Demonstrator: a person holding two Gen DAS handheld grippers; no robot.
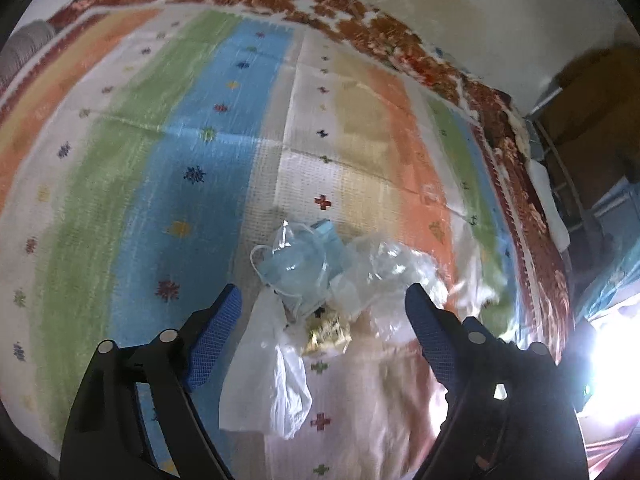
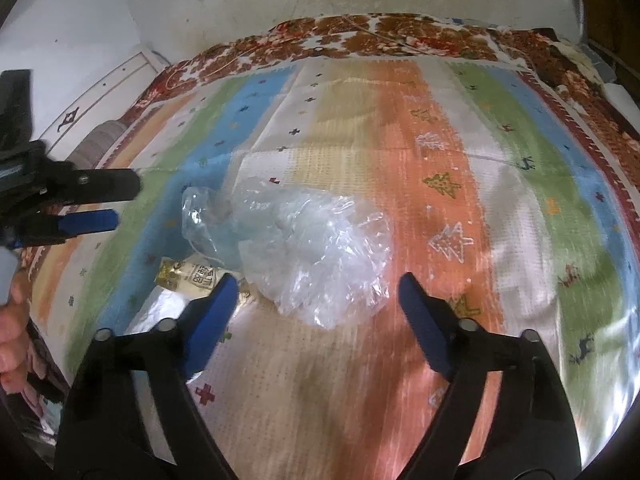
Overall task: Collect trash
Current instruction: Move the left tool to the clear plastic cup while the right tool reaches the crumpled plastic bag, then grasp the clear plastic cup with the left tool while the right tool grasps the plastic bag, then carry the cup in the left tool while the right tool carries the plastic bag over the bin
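Closest to my left lens, the left gripper (image 1: 322, 300) has its blue-padded fingers (image 1: 216, 336) spread apart with nothing clamped; they frame the trash pile without touching it. Between and just past them lies a white plastic bag (image 1: 272, 376), with a gold wrapper (image 1: 326, 334) beside its upper end. Beyond those sit a light-blue face mask (image 1: 288, 268) with a white ear loop and a crumpled clear plastic bag (image 1: 384, 264), all bunched together on the striped mat (image 1: 180, 140), which is spread over a red floral blanket (image 1: 360, 24).

From my right lens, the right gripper (image 2: 316, 286) is also released, jaws wide and empty. The clear plastic bag (image 2: 312, 248) lies just ahead of the tips, nearer the left finger, and the gold wrapper (image 2: 188, 276) rests on the mat (image 2: 440, 120) partly behind that finger. The left gripper (image 2: 96, 204) enters at the left edge above the mat, with a hand (image 2: 12, 336) below it at the frame's edge.
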